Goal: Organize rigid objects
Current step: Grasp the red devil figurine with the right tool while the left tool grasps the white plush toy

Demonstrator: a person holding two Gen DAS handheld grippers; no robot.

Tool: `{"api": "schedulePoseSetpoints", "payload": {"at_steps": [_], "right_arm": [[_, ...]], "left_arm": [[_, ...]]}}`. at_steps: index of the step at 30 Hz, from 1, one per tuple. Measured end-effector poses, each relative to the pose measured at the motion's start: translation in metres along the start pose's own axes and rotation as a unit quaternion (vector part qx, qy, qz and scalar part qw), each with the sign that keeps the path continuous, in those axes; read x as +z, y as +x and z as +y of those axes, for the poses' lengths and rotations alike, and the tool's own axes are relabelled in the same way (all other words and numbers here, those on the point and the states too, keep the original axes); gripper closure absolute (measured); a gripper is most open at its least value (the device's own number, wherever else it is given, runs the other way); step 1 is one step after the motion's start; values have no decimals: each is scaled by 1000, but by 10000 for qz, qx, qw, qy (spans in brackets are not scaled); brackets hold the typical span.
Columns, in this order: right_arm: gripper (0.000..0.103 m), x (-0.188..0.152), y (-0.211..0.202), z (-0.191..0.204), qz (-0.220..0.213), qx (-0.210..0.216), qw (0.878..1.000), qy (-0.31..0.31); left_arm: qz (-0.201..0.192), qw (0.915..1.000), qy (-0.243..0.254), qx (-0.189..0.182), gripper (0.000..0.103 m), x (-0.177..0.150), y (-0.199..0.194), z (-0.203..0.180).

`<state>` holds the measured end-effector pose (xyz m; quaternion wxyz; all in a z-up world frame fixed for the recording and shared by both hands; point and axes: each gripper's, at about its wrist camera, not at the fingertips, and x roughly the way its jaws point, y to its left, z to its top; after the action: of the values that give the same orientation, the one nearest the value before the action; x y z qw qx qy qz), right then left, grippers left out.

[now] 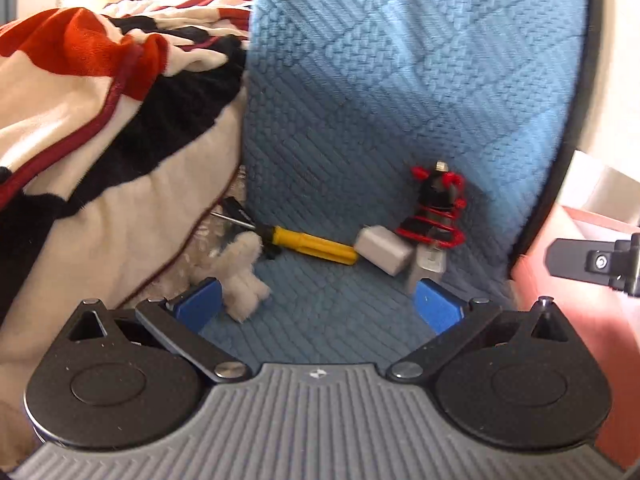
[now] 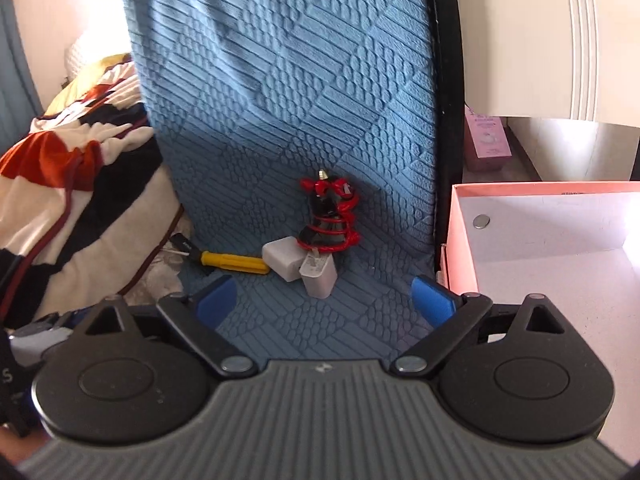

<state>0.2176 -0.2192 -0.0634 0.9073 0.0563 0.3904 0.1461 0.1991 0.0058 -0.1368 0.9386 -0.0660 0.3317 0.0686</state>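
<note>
Both pairs of tongs hover spread wide and empty over the blue quilted bedspread [image 2: 288, 100], so nothing is picked up yet and the sorting looks barely begun. The left tongs [image 1: 318, 304] face the little heap of hard things head-on, and the right tongs [image 2: 326, 300] face the same heap from slightly further to the right. At the heap's centre, a black gadget wound in red cord [image 2: 330, 216] stands upright with its metal tip at twelve o'clock, the cord wrapped round it, presumably to keep it tidy. Touching its foot at about seven o'clock lie two white charger plugs, one cube-shaped [image 2: 282, 262] and one with its prongs showing [image 2: 320, 276], pressed against each other. At nine o'clock from them a yellow-handled screwdriver [image 2: 234, 262] lies flat, handle end touching the cube, shaft pointing away under the edge of the red, black and cream blanket [image 1: 100, 120]. A fluffy white scrap [image 1: 244, 280] sits just beside the left tongs' near pad; soft, so likely not part of this job. Off at three o'clock in the right view waits an open pink box [image 2: 460, 240], white inside, with what looks like a coin [image 2: 481, 222] in it: my guess is that's the destination. The right tongs are nearest the box, which would suit them for the carrying. The prong plug looks the closest first grab.
</note>
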Motion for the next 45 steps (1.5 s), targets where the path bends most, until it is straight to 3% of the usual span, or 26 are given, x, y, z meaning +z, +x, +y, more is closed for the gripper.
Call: {"api": "schedulePoseSetpoints", "payload": {"at_steps": [3, 5, 13, 19, 24, 30, 39, 45], "right_arm": [[29, 8, 16, -4, 62, 121, 9999, 97], [30, 14, 26, -4, -28, 75, 9999, 76], [30, 34, 85, -8, -240, 165, 9993, 236], [29, 38, 126, -7, 90, 141, 9999, -13], [29, 40, 149, -4, 272, 149, 9993, -208], [29, 44, 176, -2, 304, 7, 9995, 6], [30, 42, 209, 2, 478, -73, 9988, -85], [30, 52, 221, 3, 452, -44, 9990, -26]], "left_arm": [[-7, 9997, -19, 241, 1, 4, 12, 4], [-158, 9984, 77, 530, 7, 7, 16, 3], [-121, 9947, 568, 853, 23, 16, 44, -4], [4, 9830, 1297, 1300, 27, 2, 65, -7], [144, 9824, 1285, 1348, 31, -3, 81, -3], [266, 9827, 1233, 1359, 41, -2, 88, 1], [357, 9782, 1324, 1557, 41, -5, 95, 5], [529, 9818, 1142, 1424, 48, -4, 102, 7]]}}
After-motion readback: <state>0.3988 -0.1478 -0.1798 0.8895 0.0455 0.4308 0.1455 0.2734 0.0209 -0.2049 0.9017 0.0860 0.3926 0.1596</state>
